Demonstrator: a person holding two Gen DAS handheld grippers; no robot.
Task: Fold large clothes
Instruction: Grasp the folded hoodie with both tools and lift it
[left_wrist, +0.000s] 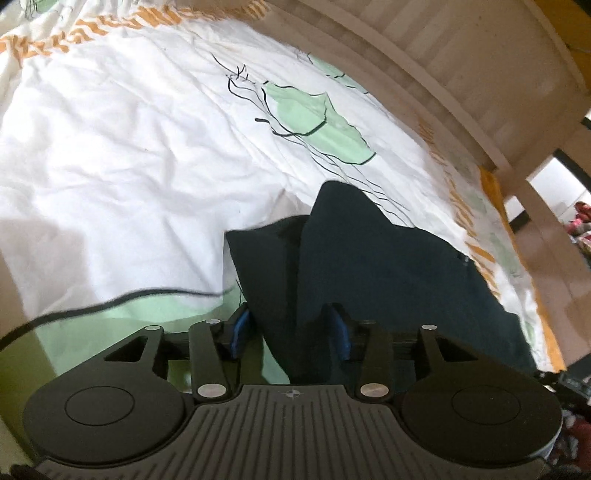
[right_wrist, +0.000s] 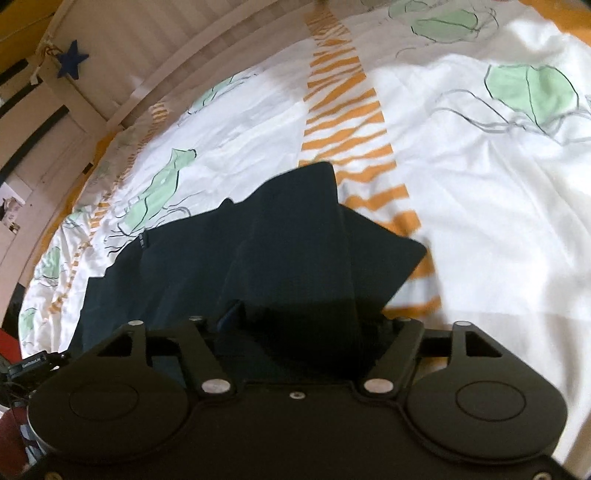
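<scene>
Left hand-held gripper (left_wrist: 291, 330) angled downward, jaws parted, right hand-held gripper (right_wrist: 314, 325) likewise, jaws wider

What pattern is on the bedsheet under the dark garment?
The white bedsheet has pale green, black-outlined shapes and orange zigzag bands, clearest in the right wrist view.

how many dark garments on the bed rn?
1. A single dark garment lies rumpled on the patterned bedsheet, right in front of both grippers; the right wrist view shows the same one. Its near part is hidden behind the grippers.
</scene>
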